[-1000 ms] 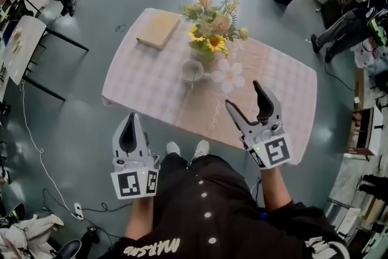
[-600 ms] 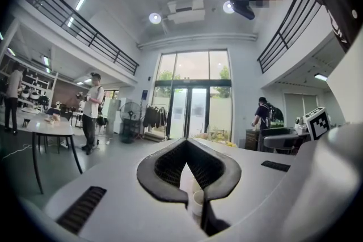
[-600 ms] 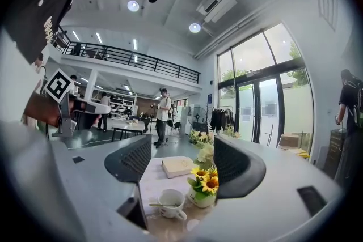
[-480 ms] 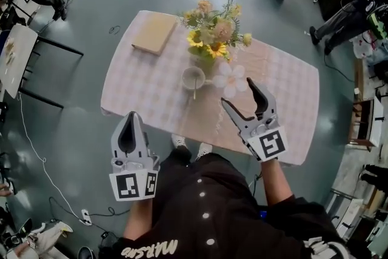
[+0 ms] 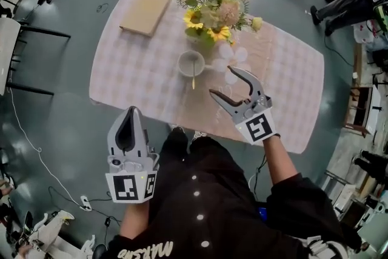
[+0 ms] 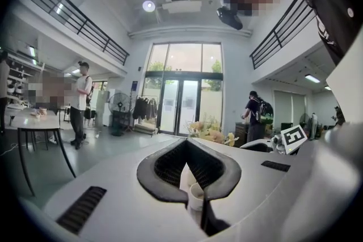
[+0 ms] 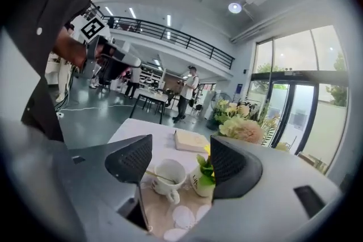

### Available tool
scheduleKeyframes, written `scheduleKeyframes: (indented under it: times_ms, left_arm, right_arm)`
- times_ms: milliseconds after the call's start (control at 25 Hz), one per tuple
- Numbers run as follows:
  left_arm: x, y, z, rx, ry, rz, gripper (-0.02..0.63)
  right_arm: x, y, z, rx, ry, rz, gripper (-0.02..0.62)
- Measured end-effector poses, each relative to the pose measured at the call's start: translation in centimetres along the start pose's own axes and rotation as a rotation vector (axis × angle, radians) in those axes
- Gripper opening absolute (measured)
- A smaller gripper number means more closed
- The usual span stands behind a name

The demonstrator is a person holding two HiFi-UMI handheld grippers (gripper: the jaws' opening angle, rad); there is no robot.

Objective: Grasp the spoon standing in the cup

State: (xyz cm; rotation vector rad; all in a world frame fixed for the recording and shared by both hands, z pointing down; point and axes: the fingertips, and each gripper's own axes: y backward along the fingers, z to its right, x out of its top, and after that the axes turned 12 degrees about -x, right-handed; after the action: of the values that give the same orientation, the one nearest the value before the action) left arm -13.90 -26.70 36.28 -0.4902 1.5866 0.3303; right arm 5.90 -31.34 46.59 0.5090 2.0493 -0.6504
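A white cup [image 5: 191,63] stands mid-table, and a spoon [image 5: 193,81] leans out of it over the near rim. My right gripper [image 5: 220,82] hovers open over the table just right of the cup, with nothing between its jaws. In the right gripper view the cup [image 7: 168,174] and the spoon [image 7: 155,176] show between the open jaws, still some way ahead. My left gripper [image 5: 128,129] is held shut off the table's near edge. Part of the cup [image 6: 196,196] peeks past the left gripper's closed jaws.
The table [image 5: 133,79] has a pale checked cloth. A vase of flowers [image 5: 213,9] stands right behind the cup, white petal-shaped mats [image 5: 235,56] lie beside it, and a book [image 5: 145,11] lies at the far left corner. People and desks stand around the room.
My right gripper has moved forward and left over the table, closer to the cup, still open. The left gripper has stayed shut near the table's front edge.
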Motion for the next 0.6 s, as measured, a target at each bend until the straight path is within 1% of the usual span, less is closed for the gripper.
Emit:
scheduleKeyframes:
  times_ms: [120, 240, 320, 440, 600]
  left_arm:
    - [-0.8, -0.8, 0.1, -0.019, 0.001, -0.002, 0.015]
    - [-1.8, -1.2, 0.2, -0.04, 0.009, -0.006, 0.015]
    - [-2.5, -1.4, 0.2, -0.05, 0.015, -0.01, 0.015]
    - [-3.6, -1.3, 0.2, -0.049, 0.04, -0.025, 0.015]
    - [-5.5, -1.3, 0.0, -0.042, 0.071, -0.043, 0.015]
  right_arm:
    - [-1.9, -1.6, -1.5, 0.053, 0.06, -0.009, 0.314]
    - [-3.4, -3.2, -2.9, 0.088, 0.128, -0.007, 0.31]
    - [-4.5, -4.3, -3.8, 0.113, 0.154, -0.009, 0.307]
    - [-6.2, -5.4, -5.3, 0.162, 0.193, -0.024, 0.305]
    - [-8.6, -6.8, -7.1, 0.205, 0.287, -0.033, 0.288]
